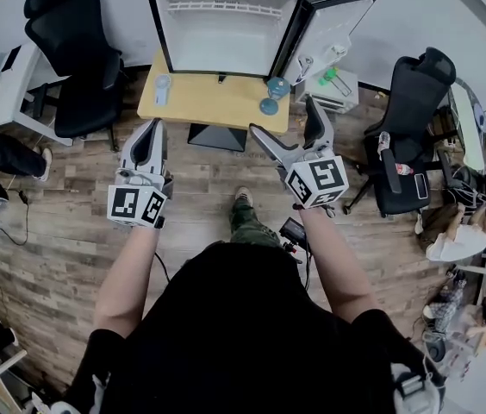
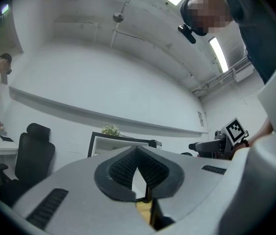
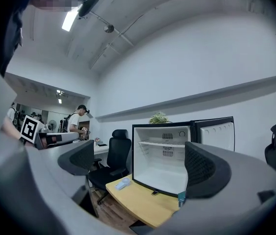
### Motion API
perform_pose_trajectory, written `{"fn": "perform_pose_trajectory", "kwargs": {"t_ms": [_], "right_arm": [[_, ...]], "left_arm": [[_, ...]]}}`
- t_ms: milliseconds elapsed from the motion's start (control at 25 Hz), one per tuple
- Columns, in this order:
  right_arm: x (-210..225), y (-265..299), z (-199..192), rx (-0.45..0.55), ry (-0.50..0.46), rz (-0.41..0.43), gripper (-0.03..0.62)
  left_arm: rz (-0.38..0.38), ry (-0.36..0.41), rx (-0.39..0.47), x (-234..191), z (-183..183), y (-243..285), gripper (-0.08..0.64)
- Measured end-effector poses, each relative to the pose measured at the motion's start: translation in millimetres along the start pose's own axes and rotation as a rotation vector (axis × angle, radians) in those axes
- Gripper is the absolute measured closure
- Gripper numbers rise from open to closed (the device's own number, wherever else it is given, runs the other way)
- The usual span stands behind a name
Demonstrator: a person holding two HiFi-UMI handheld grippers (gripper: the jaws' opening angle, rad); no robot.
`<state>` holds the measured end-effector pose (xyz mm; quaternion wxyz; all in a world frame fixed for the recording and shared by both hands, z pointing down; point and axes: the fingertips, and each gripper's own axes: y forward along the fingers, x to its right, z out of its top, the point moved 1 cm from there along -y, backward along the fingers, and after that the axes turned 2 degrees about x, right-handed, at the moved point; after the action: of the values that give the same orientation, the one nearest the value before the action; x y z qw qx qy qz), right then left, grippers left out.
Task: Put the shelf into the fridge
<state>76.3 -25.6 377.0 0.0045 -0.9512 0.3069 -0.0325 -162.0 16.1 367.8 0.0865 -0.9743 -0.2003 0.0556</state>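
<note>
A small fridge (image 1: 223, 26) stands open on the wooden table (image 1: 211, 103), its door (image 1: 336, 26) swung out to the right. A white shelf (image 1: 226, 8) lies across the upper part of its white inside, and the right gripper view shows the shelf (image 3: 163, 144) level in there too. My left gripper (image 1: 153, 128) is held above the floor in front of the table, shut with nothing in it; its pads (image 2: 150, 169) meet. My right gripper (image 1: 284, 119) is open and empty, pointing at the fridge (image 3: 161, 155), well short of it.
A small white item (image 1: 162, 89) lies on the table's left part and blue items (image 1: 273, 94) on its right. Black office chairs stand at left (image 1: 79, 50) and right (image 1: 411, 132). A white box (image 1: 333, 89) sits beside the door. A person (image 1: 463, 227) is at far right.
</note>
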Motion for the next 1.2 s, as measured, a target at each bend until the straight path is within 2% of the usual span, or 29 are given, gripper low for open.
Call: {"fn": "perform_pose_trajectory", "kwargs": {"t_ms": [360, 760, 1000, 1200], "right_arm": [[26, 36, -11, -0.01, 0.025, 0.029, 0.011], [48, 94, -12, -0.017, 0.063, 0.101, 0.032], [60, 127, -13, -0.015, 0.014, 0.147, 0.041], [66, 152, -18, -0.014, 0.015, 0.173, 0.055]], "left_arm": [[0.026, 0.005, -0.022, -8, -10, 27, 0.54], [0.077, 0.011, -0.041, -23, -17, 66, 0.54], [0.086, 0.027, -0.038, -36, -22, 109, 0.54], [0.099, 0.034, -0.03, -44, -26, 136, 0.54]]}}
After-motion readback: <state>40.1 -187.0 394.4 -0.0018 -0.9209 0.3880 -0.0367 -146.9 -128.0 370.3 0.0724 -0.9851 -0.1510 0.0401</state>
